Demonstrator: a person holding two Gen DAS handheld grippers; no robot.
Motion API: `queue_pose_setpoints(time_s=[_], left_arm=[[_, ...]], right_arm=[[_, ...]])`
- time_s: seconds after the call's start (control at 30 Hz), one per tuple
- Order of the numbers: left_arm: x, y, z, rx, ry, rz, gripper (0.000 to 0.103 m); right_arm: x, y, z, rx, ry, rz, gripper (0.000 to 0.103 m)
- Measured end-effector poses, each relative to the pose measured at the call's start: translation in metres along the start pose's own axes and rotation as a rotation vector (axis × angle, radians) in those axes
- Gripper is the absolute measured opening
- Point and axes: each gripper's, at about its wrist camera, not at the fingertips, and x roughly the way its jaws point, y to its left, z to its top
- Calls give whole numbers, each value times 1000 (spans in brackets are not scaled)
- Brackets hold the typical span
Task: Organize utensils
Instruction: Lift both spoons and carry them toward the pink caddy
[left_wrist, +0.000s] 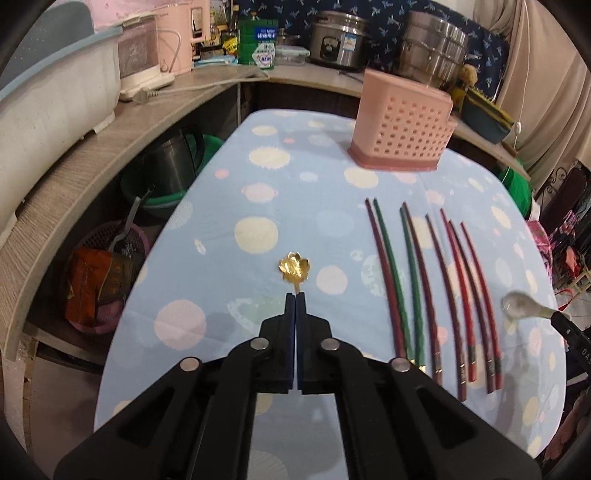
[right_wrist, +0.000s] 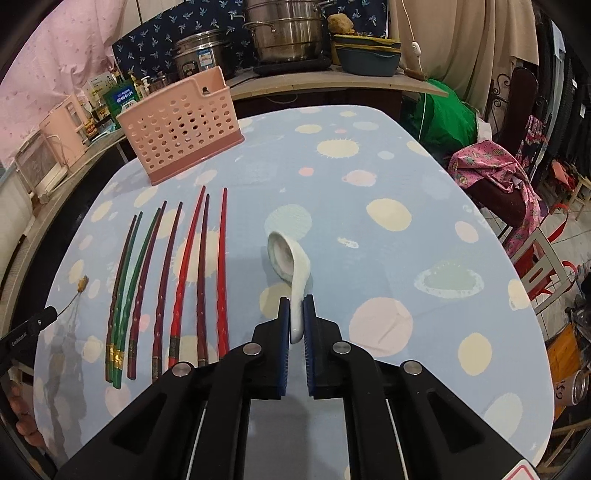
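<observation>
My left gripper (left_wrist: 296, 294) is shut on the handle of a small gold flower-shaped spoon (left_wrist: 294, 267), held over the dotted blue tablecloth (left_wrist: 258, 206). My right gripper (right_wrist: 296, 298) is shut on the handle of a white ceramic soup spoon (right_wrist: 288, 258), bowl pointing away; it also shows in the left wrist view (left_wrist: 521, 304). Several red, maroon and green chopsticks (left_wrist: 424, 288) lie side by side on the cloth between the two grippers, also seen in the right wrist view (right_wrist: 173, 280). A pink perforated utensil holder (left_wrist: 402, 125) stands at the table's far side (right_wrist: 181, 125).
A wooden counter (left_wrist: 74, 177) curves along the left and back with a rice cooker (left_wrist: 338, 38), steel pots (left_wrist: 432, 48), a pink kettle and bottles. Baskets and a kettle sit under the counter at left. A chair with pink cloth (right_wrist: 495, 173) stands at right.
</observation>
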Motion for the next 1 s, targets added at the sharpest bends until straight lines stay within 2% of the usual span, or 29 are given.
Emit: queue_pose_setpoints(time_s=[0.3, 0.4, 0.43, 0.47, 0.5, 0.53, 0.57, 0.7, 0.73, 0.77, 0.83, 0.87, 1.0], left_arm=[[-19, 9, 20, -19, -44, -9, 0], [-16, 10, 12, -13, -14, -39, 1], [-13, 11, 7, -26, 4, -56, 6], [-8, 12, 1, -37, 26, -61, 22], [-3, 12, -7, -47, 42, -55, 33], [1, 11, -14, -55, 50, -42, 49], [4, 10, -21, -58, 55, -35, 53], [23, -1, -41, -17, 108, -30, 52], [27, -4, -45, -6, 117, -26, 48], [32, -5, -48, 3, 132, -28, 34], [38, -4, -53, 4, 156, -33, 16], [37, -5, -55, 14, 143, -26, 11], [36, -5, -60, 36, 139, -23, 10]], right_arm=[[-28, -2, 31, 10, -63, 38, 6], [-32, -1, 35, 7, -78, 38, 6], [-33, -1, 35, 7, -81, 37, 6], [-34, -1, 35, 7, -81, 38, 6], [-34, -2, 34, 10, -79, 40, 6], [-34, -2, 34, 15, -76, 45, 6], [-34, -2, 32, 19, -73, 49, 6], [-32, -1, 24, 19, -55, 53, 6], [-32, 0, 23, 17, -51, 54, 6], [-31, 0, 21, 16, -47, 54, 6], [-30, 1, 19, 16, -42, 56, 6], [-30, 1, 19, 16, -41, 56, 6], [-30, 2, 18, 16, -40, 55, 6]])
